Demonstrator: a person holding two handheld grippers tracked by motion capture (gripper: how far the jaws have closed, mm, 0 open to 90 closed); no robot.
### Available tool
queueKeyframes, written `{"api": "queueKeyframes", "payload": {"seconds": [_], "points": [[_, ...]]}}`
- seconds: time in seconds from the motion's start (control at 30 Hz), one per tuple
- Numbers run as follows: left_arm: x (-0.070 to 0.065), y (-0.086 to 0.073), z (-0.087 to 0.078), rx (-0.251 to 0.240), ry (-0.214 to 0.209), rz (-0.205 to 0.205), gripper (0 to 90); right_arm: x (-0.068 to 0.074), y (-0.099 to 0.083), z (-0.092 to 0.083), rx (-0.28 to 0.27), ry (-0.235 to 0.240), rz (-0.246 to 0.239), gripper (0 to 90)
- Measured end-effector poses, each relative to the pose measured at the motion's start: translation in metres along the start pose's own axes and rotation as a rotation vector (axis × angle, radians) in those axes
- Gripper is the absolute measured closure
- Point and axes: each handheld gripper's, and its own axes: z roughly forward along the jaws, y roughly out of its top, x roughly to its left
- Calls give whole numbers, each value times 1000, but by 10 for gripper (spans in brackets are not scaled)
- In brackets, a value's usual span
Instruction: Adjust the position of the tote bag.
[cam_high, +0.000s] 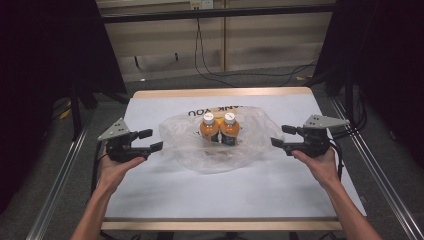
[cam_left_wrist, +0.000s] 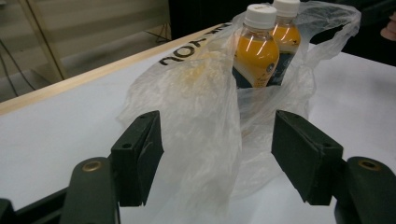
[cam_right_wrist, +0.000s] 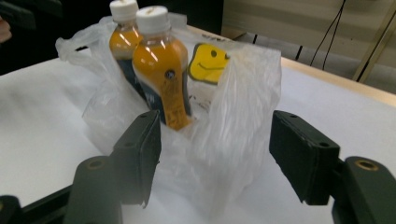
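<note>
- In the high view, a thin clear plastic bag lies in the middle of the frame on the white table cover. Two orange bottles with white caps stand upright inside the bag, side by side and touching.
- The left gripper is in the left middle of the high view, held by the person's left hand. Its jaws are spread apart and point toward the bag. The tips are just beside the left edge of the bag, and they hold nothing.
- The right gripper is in the right middle of the high view, in the right hand. Its jaws are also spread apart and point at the right edge of the bag, close to it but not pressing on it.
- In the left gripper view, a raised fold of the bag stands between the two black jaws in the lower centre; the pads do not pinch it. The bottles are in the upper centre of the frame.
- In the right gripper view, another loose fold of the bag rises between the open jaws. A yellow smiley print shows on the bag behind the bottles, which stand in the upper left of the frame.
- Black printed letters on the bag show at its far side in the high view.
</note>
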Motion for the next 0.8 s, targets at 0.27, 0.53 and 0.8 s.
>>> {"api": "queueKeyframes", "payload": {"seconds": [0.27, 0.53, 0.8], "points": [[7, -3, 56, 116, 39, 54, 453, -10, 8, 25, 31, -68, 21, 688], [32, -5, 69, 130, 30, -5, 900, -36, 3, 45, 36, -70, 72, 900], [50, -16, 84, 223, 61, -51, 900, -54, -11, 78, 135, -91, 87, 900]]}}
